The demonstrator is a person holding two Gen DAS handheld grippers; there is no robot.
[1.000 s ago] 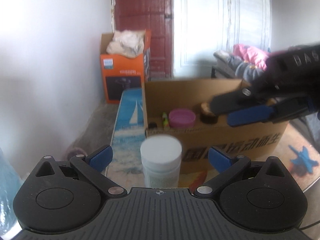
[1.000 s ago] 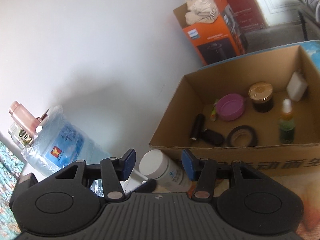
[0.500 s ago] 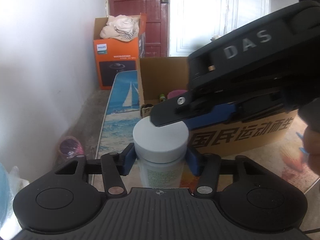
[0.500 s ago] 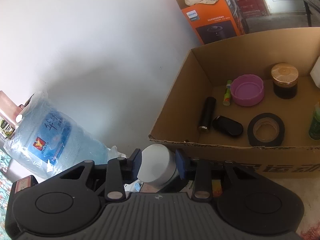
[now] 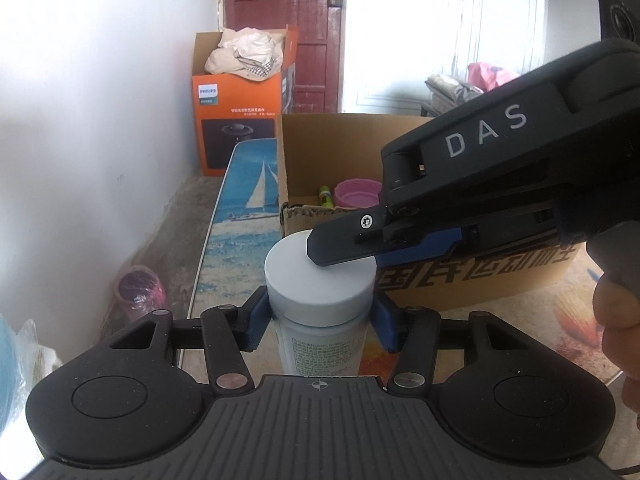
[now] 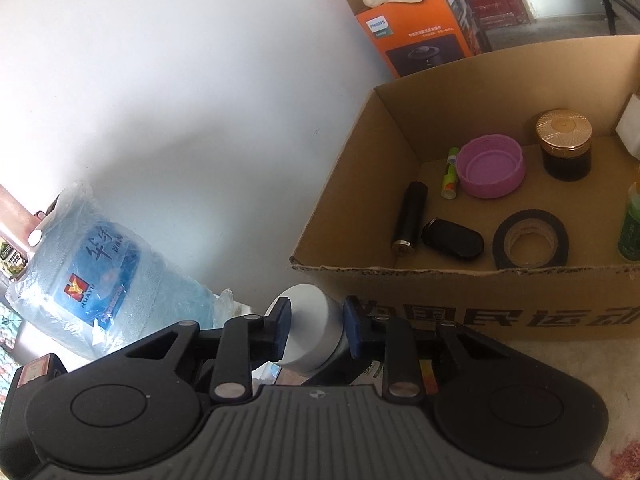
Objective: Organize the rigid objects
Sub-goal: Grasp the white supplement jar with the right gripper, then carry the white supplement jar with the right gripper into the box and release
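Beside the cardboard box [image 5: 472, 280], both tongs, left [image 5: 320, 322] and right [image 6: 316, 330], grip the white bottle [image 5: 320, 280]; right just tightened.

One white bottle [image 5: 320, 280], two cardboard boxes [image 6: 340, 200] [image 5: 236, 120], one tape roll [image 6: 530, 240], one pink lid [image 6: 490, 166].

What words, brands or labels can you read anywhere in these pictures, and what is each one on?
"DAS": right gripper body.
"PHILIPS": orange box.
"HUAYU": blue water jug; its Chinese characters are not clearly legible.
Cardboard box: large Chinese characters, partly hidden.
White bottle label: too small to read.
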